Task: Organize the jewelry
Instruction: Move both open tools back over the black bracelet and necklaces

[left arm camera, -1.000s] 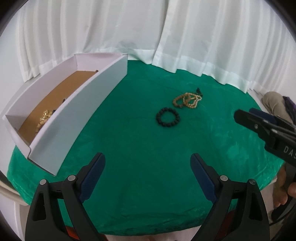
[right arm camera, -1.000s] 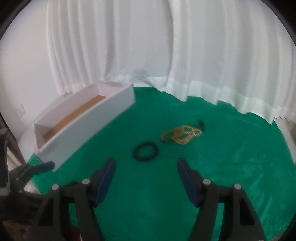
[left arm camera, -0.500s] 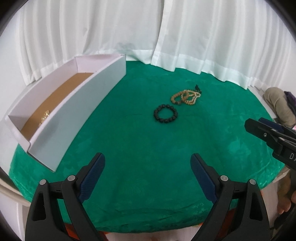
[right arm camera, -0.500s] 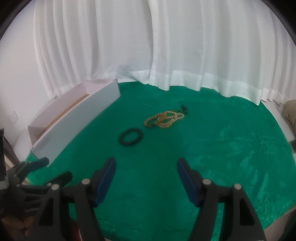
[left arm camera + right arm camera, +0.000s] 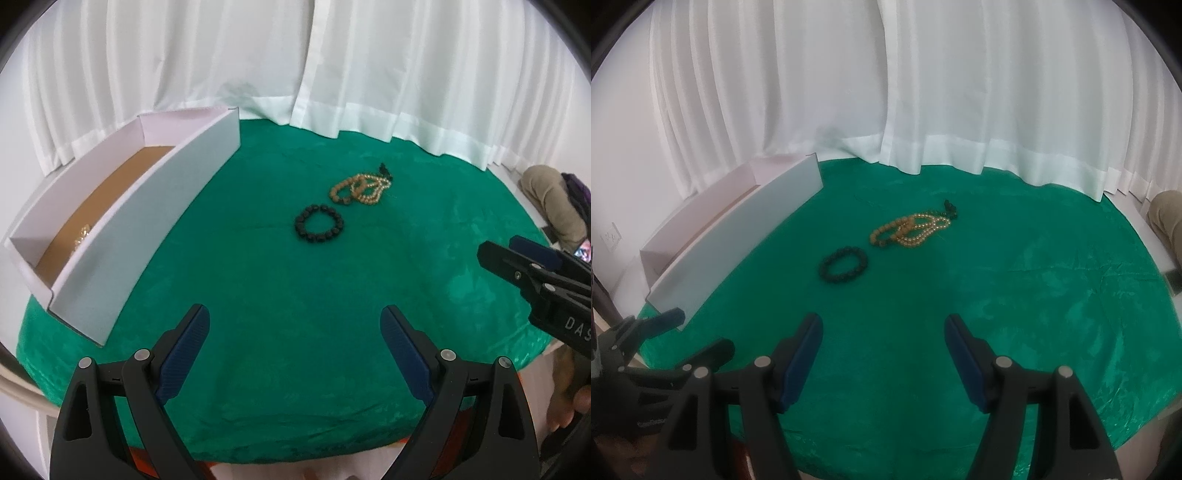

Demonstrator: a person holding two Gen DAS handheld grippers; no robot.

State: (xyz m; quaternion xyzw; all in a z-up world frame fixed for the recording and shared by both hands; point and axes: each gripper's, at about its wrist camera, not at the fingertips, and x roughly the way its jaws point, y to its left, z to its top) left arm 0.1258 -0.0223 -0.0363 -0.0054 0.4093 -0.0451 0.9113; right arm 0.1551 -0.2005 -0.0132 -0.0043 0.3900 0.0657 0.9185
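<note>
Both hand-held grippers hover over the near edge of a green cloth (image 5: 280, 295), the left gripper (image 5: 294, 325) and right gripper (image 5: 882, 334) each spread wide and empty. White curtains (image 5: 886, 92) hang behind. A long white box (image 5: 147, 218) lies at the left, something gold (image 5: 83, 234) inside. Mid-cloth lie tangled tan bead strands (image 5: 910, 229), with a black bead bracelet (image 5: 844, 263) just beside them.

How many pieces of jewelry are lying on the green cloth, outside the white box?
At least 3: a black bead bracelet, a brown wooden bead bracelet and a golden bead strand; those two overlap, possibly hiding more.
</note>
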